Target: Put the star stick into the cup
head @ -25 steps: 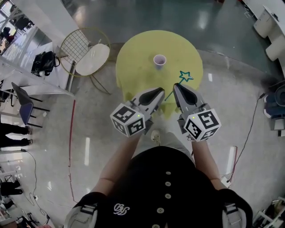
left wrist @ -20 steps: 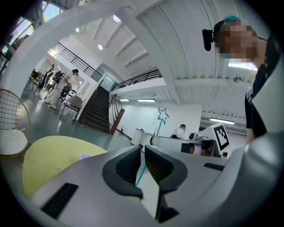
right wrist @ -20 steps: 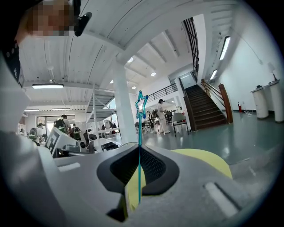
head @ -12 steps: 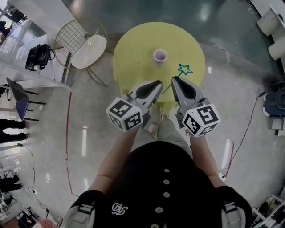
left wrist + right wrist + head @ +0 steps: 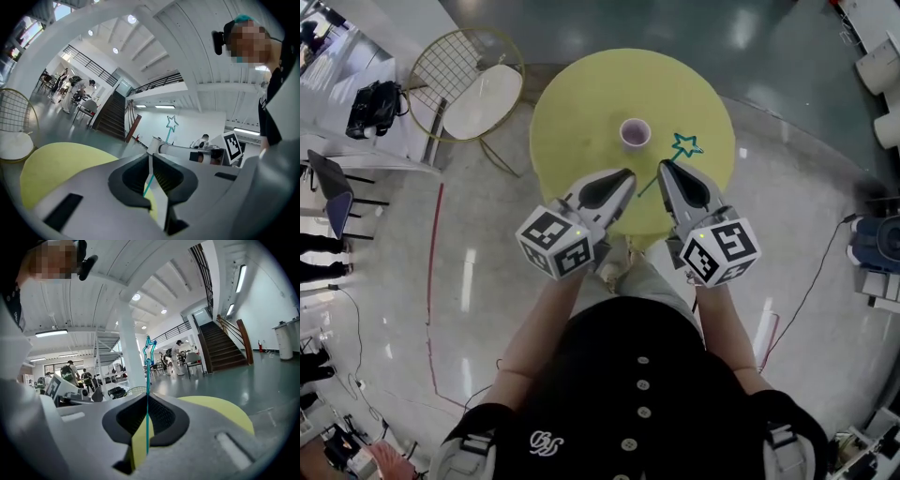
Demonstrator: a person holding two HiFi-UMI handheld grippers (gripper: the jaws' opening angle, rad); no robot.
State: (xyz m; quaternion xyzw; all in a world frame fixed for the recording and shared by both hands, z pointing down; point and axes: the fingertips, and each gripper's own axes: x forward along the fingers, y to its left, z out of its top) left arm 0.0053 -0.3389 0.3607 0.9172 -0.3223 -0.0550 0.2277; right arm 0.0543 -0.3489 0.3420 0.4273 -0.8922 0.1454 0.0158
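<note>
Roughly, table (image 5: 581, 103): round and yellow, with the cup (image 5: 635, 132) standing upright near its middle.
Right gripper (image 5: 664, 166): just on the person's side of the cup and a little to the right. Its jaws are clamped on the star stick (image 5: 147, 399) partway along the shaft.
Left gripper (image 5: 628, 173): just on the person's side of the cup, beside the right one. Its jaws are drawn together with nothing pinched.
Cup: small and pale purple, mouth up, seemingly empty.
Star stick: held in the air and not yet in the cup. The star end is just right of the cup and the tail slants back towards the person, between the two gripper tips.
Risk: the cup's mouth is narrow and the cup looks light. A tail brought in at a slant could catch the rim and tip it over, and the thin shaft may swivel in the clamp.
Hard to tell: the tail's very tip, which shows only through the slit of the left jaws, and how high the stick hangs above the table.
</note>
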